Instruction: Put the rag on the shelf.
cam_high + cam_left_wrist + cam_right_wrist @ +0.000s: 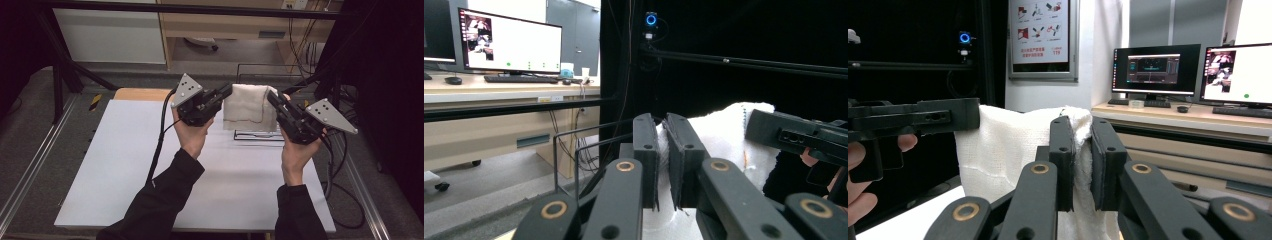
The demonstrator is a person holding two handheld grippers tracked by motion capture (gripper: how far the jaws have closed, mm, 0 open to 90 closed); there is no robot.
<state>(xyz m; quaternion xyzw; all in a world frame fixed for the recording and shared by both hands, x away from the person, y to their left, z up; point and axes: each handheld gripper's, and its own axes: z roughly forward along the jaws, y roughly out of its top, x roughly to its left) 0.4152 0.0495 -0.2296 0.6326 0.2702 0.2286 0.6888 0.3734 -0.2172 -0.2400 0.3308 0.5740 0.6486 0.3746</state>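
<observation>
Table: white top (150, 165) over a wooden board whose edge shows at 11 o'clock (142, 94), standing on grey floor (30, 150).
Frame: black bars (200, 9) run across at 12 o'clock in the high view; metal rails (30, 165) lie along the floor at 9 and 3 o'clock.
Surround: black curtain (734, 40) behind the frame, with a small camera ringed in blue light (651, 20).
Desk: pale wood (484, 95) at 9 o'clock in the left gripper view, with a lit monitor (511, 42) and a keyboard (520, 79).
Wall: white, with a framed poster (1043, 37) at 12 o'clock in the right gripper view.
Screens: two more monitors (1154, 70) at 2 o'clock there.
</observation>
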